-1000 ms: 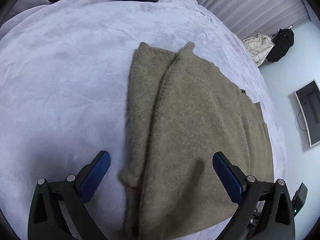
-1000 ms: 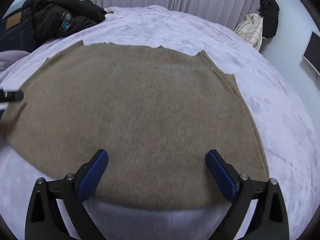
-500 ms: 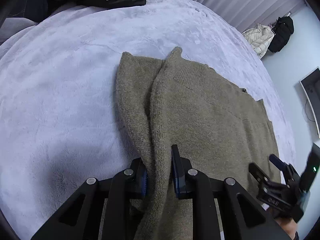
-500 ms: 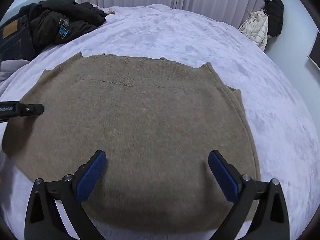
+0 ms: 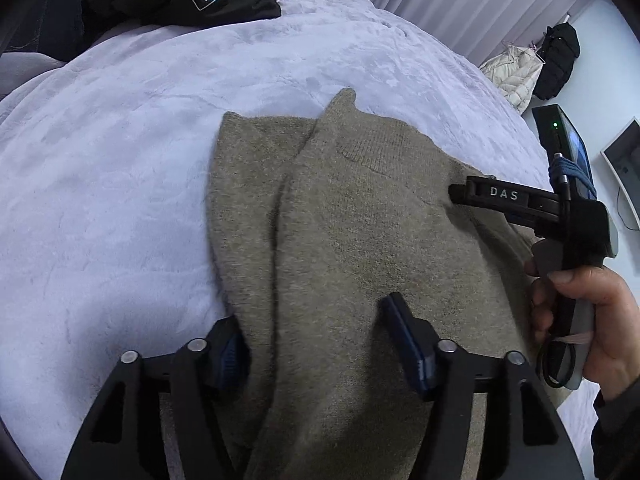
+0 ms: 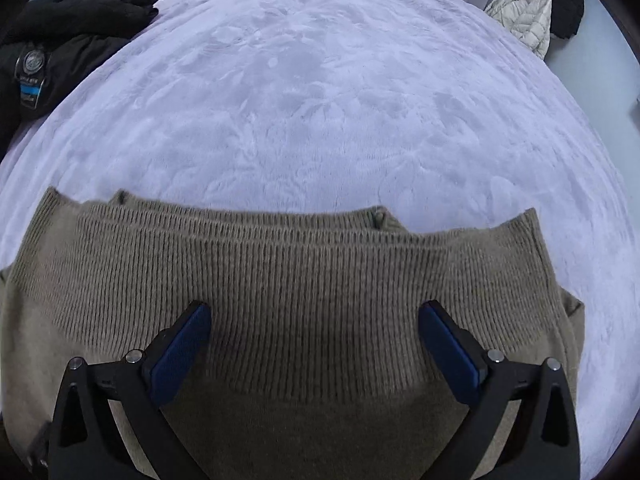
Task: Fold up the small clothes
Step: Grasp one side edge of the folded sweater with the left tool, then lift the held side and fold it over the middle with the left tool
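Two grippers work one tan sweater [image 5: 360, 248] on the lilac blanket [image 5: 120, 160]. Left wrist view: left gripper [image 5: 320, 340] jaws, just opening, straddle the folded-over edge at lower centre, pads clear. Sweater's long axis runs from lower centre to upper centre, collar far. Right wrist view: right gripper [image 6: 316, 344] spread wide over the ribbed band [image 6: 300, 264], lower frame, nothing pinched. Likely mid-fold; next, pinch the edge and fold.

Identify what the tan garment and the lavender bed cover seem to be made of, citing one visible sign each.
Tan garment: seemingly a wool-like knit, matte and slightly fuzzy; ribbed stitch rows show along its edge.
Lavender bed cover: probably plush fleece; its soft nap shows brushed swirl marks.
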A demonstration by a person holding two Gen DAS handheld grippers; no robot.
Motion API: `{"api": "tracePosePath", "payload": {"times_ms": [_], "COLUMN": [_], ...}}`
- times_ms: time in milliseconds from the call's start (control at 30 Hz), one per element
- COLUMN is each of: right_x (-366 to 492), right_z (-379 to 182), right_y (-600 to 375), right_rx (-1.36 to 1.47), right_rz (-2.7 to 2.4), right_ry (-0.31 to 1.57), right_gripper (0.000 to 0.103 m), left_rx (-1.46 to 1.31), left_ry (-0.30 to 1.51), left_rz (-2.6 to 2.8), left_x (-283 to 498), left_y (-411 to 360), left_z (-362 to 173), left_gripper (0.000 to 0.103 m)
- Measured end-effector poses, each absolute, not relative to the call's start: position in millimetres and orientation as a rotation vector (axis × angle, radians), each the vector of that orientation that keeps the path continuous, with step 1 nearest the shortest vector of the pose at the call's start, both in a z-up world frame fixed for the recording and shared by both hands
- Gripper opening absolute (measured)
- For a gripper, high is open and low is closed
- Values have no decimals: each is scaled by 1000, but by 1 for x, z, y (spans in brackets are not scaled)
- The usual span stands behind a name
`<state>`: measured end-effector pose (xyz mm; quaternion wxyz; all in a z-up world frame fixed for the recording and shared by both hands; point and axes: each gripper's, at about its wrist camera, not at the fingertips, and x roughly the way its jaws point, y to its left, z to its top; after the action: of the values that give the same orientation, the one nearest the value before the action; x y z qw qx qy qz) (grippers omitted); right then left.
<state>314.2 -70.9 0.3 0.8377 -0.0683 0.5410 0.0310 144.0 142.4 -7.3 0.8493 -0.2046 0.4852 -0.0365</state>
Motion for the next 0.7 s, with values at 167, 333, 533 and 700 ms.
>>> {"api": "tracePosePath", "payload": {"times_ms": [167, 333, 533, 700], "right_x": [303, 278, 236, 171], "right_z": [10, 2, 14, 21], "right_y": [-72, -75, -73, -82], "right_rx": [-158, -194, -250, -270], "right_rz": [71, 64, 42, 50], "right_ry": [1119, 1104, 1065, 969], "right_gripper": [103, 103, 103, 103], "left_rx": [-343, -369, -370, -316], "left_ry": [1012, 1007, 1050, 1090], "left_rz": [-54, -58, -35, 23], "left_x": [148, 146, 144, 144], "left_y": [123, 129, 131, 121], "left_z": [-5, 1, 11, 18], "left_gripper": [79, 42, 22, 21]}}
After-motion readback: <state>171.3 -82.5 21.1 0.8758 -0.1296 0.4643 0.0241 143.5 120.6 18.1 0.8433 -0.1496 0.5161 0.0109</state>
